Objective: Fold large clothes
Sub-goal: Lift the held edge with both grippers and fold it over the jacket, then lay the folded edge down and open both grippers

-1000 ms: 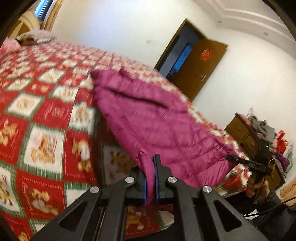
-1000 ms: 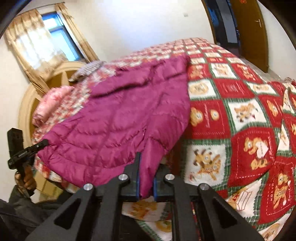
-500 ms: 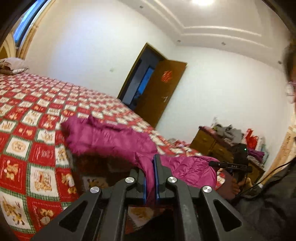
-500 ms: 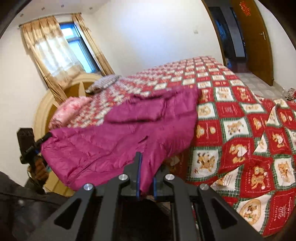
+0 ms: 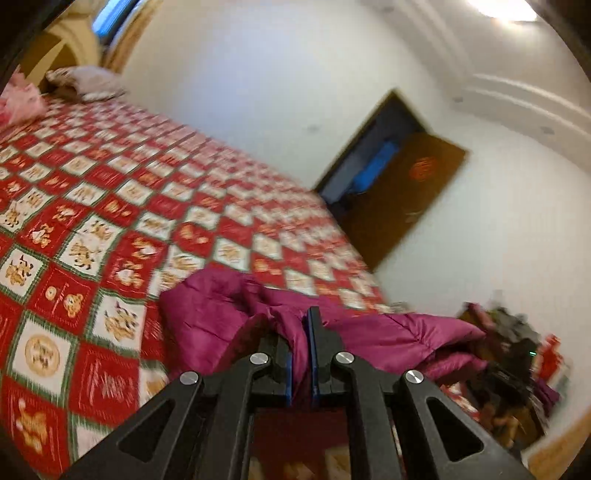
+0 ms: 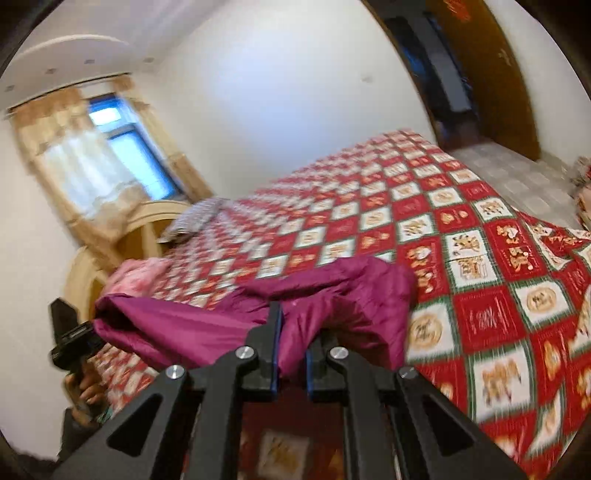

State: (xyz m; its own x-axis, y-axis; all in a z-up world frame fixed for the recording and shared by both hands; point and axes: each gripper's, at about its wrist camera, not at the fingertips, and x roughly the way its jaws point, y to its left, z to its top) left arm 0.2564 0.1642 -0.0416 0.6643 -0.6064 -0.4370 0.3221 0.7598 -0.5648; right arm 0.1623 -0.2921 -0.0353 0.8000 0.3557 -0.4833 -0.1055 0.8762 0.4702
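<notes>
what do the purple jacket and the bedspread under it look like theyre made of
The purple jacket: likely a thin synthetic shell over padding, going by its slight sheen, stitched quilt lines and puffy folds. Both tongs, left and right, pinch it. The bedspread: seemingly matte printed woven fabric, red and cream squares with green borders; blur hides the weave.

We observe white walls [image 5: 240, 74]; a bed [image 6: 461, 221] under a red-and-white checked quilt; a curtained window [image 6: 110, 155] behind the cream headboard [image 6: 147, 225]; an open brown door [image 5: 413, 199]; a lit ceiling lamp [image 5: 502, 7]; a cluttered dresser [image 5: 517, 343].
</notes>
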